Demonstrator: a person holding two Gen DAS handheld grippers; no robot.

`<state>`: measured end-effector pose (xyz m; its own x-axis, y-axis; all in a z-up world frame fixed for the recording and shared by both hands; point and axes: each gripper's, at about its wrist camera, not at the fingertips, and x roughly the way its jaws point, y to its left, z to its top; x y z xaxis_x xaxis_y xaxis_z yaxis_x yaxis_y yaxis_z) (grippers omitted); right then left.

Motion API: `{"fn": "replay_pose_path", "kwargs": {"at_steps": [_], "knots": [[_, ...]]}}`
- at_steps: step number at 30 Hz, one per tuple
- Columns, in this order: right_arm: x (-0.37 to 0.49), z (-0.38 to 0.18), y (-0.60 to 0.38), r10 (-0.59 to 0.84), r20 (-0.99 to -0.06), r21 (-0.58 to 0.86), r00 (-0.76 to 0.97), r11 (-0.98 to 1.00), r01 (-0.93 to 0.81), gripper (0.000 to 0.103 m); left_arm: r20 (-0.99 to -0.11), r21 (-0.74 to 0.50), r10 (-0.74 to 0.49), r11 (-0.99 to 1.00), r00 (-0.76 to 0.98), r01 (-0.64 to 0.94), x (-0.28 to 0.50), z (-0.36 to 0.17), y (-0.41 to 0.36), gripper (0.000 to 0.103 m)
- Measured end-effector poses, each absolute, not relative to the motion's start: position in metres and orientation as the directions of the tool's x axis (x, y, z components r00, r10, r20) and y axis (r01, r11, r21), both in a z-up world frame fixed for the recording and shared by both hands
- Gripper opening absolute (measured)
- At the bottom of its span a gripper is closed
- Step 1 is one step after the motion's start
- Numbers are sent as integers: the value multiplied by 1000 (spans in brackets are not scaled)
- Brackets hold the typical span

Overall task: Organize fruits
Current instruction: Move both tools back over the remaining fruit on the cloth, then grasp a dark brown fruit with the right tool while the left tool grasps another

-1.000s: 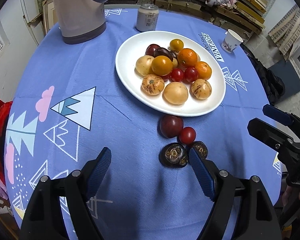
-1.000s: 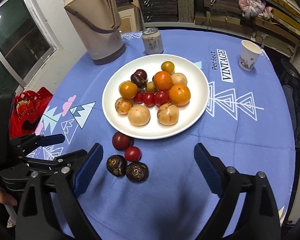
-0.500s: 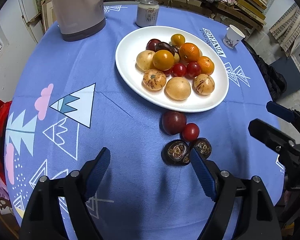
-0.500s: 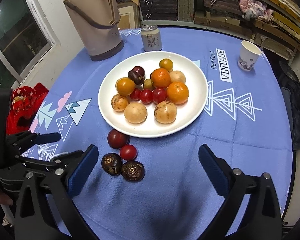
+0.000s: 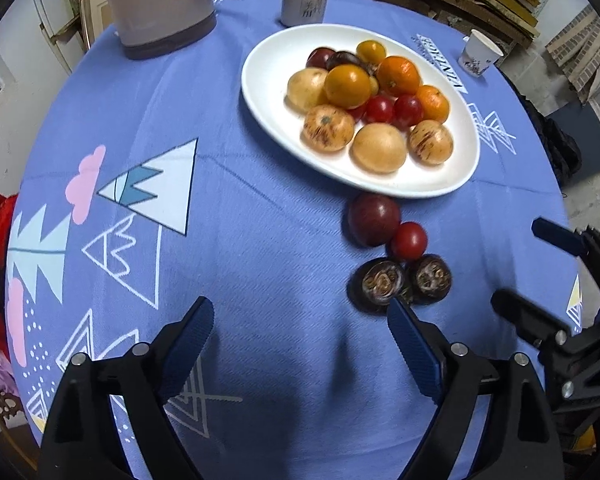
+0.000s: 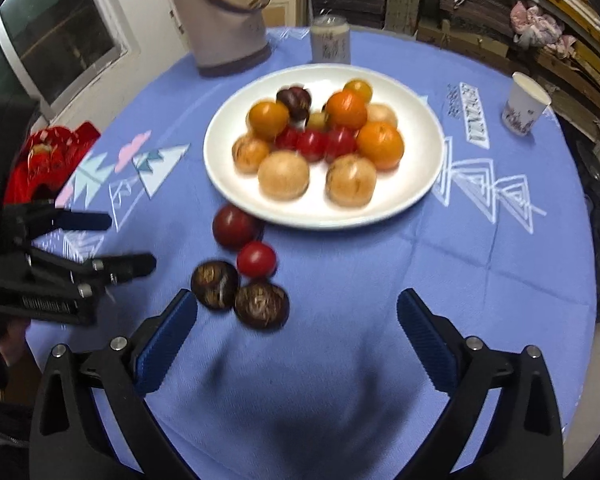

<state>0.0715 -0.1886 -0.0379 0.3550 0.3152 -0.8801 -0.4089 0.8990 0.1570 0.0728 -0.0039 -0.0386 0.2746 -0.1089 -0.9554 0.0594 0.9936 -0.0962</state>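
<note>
- Left wrist view: the wide white ceramic plate (image 5: pixel 268 92) on the blue patterned tablecloth (image 5: pixel 228 208) already carries most of the fruit, a heap of oranges, red cherry tomatoes, tan round fruits and dark plums.
- Four pieces are left on the cloth just near of the plate's rim: a dark red plum (image 5: pixel 374 220), a small red cherry tomato (image 5: pixel 409 241) touching it, and two dark brown wrinkled fruits (image 5: pixel 400 282) side by side nearest the camera.
- The left gripper (image 5: pixel 300 334) hangs over bare cloth left of those strays; its jaws have just been opening, stand wide and hold nothing.
- Right wrist view (blurred): the same four strays lie near-left of the plate, and the right gripper (image 6: pixel 298 320) has the nearer brown fruit just beyond its blue pads (image 6: pixel 166 338); its jaws have just been opening too and stand wide, empty.
- Judged from this, the job is mostly done, with four pieces left to go on the plate and neither gripper yet closing on one.
</note>
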Motion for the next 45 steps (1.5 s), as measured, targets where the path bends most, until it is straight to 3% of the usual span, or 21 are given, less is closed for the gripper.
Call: {"fn": "replay_pose_path", "kwargs": {"at_steps": [9,20,23,30,32,33,45], "knots": [[68,-58,-173,259,-900,62,351,873,-485,98,-960,-99,-110,993,257,57,76,-47,-1,89],[69,-86,-152,262,-918,60,299,834,-549,96,-961,-94,-105,994,254,53,79,-49,0,89],[74,-92,-149,271,-924,82,268,829,-554,72,-962,-95,-104,994,250,49,80,-51,2,89],[79,-101,-142,270,-929,91,251,827,-555,66,-964,-97,-104,994,244,43,80,-52,6,89],[79,-100,-142,269,-927,81,263,824,-560,57,-965,-96,-104,994,239,43,80,-54,5,89],[81,-99,-144,281,-924,95,261,827,-554,43,-966,-95,-103,994,238,44,80,-54,5,89],[81,-80,-176,330,-906,176,265,863,-473,43,-965,-102,-127,988,229,118,74,-56,-21,89]]}}
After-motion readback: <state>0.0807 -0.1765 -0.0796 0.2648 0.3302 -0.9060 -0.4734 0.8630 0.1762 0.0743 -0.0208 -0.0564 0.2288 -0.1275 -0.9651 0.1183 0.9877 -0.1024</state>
